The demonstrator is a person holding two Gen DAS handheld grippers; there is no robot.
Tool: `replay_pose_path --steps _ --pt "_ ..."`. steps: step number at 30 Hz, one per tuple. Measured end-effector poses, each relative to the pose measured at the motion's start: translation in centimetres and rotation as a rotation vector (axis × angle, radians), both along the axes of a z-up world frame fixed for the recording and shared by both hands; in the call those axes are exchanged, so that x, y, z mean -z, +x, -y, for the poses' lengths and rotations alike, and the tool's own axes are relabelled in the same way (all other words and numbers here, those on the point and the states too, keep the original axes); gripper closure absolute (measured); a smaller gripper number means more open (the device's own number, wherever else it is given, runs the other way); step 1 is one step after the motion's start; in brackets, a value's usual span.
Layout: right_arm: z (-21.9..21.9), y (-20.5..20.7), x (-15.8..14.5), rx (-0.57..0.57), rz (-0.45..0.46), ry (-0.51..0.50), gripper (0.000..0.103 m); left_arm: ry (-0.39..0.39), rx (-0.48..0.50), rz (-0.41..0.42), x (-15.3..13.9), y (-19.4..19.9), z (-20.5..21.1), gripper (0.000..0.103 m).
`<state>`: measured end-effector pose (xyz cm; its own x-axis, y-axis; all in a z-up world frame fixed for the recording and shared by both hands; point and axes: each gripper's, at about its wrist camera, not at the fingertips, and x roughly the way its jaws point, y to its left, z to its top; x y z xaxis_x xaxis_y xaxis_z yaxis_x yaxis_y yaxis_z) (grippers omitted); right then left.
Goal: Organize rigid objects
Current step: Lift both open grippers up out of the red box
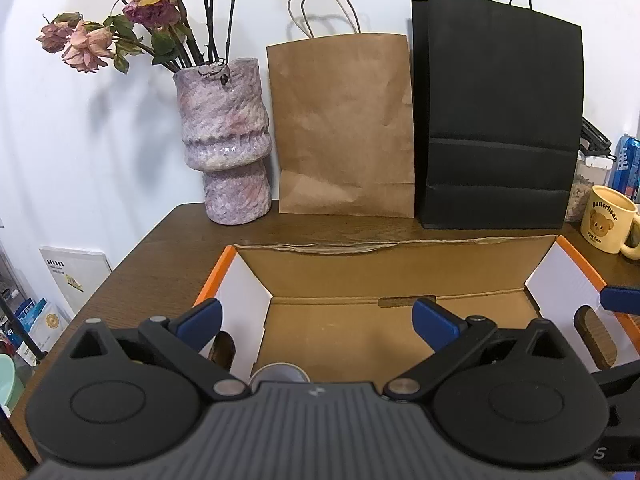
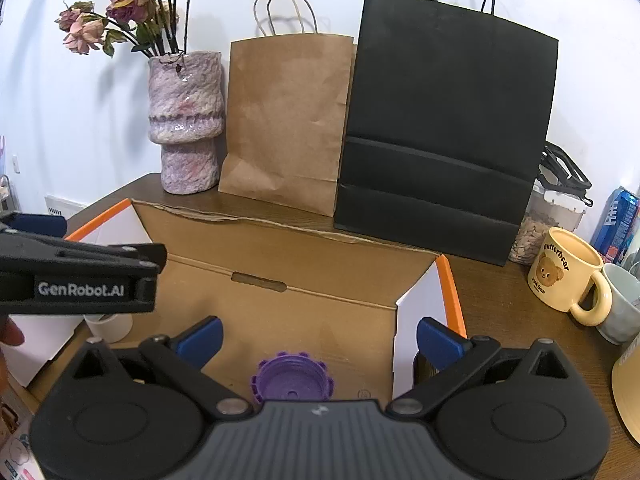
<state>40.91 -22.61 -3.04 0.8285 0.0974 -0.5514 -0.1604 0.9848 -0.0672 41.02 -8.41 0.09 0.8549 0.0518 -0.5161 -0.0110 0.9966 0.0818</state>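
Left wrist view: left tool (image 1: 316, 316) hangs over the open cardboard box (image 1: 396, 276), blue pads spread wide w/ nothing between them, so released. Just under the tool body, at the box's near-left corner, the rim of a small cup (image 1: 280, 374) peeks out; most of it is hidden, can't tell material for sure. Looks like a thin-walled light cup: prob. stiff enough at the rim but would crush w/ a hard squeeze. Best hold is across the rim or upper wall, gentle pressure. Behind the box on the tabletop (image 1: 168, 236): mottled purple vase (image 1: 228, 140) of dried roses, brown paper bag (image 1: 344, 128), black paper bag (image 1: 500, 120), yellow bear mug (image 1: 606, 220) at far right.

Right wrist view: right tool (image 2: 318, 338) also over the box, pads wide apart, empty, released. A purple ridged cap (image 2: 292, 378), lying inside-up on the box floor, sits just in front of the tool body, between the pads' line. Judged light, hard plastic, not fragile; the knurled edge gives grip, so pinch across its outer rim, low, since it's shallow & could flip or skid on cardboard. Left tool shows at left edge w/ a white cup (image 2: 110, 326) below it. Bear mug (image 2: 564, 272) & a grey mug (image 2: 622, 308) stand right of the box, touching or nearly so.
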Motion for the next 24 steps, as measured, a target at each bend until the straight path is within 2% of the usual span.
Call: replay_pose_path --steps 24 --pt "0.8 -4.6 -2.1 0.009 0.070 0.024 0.000 -0.023 -0.003 0.043 -1.6 -4.3 -0.3 0.000"
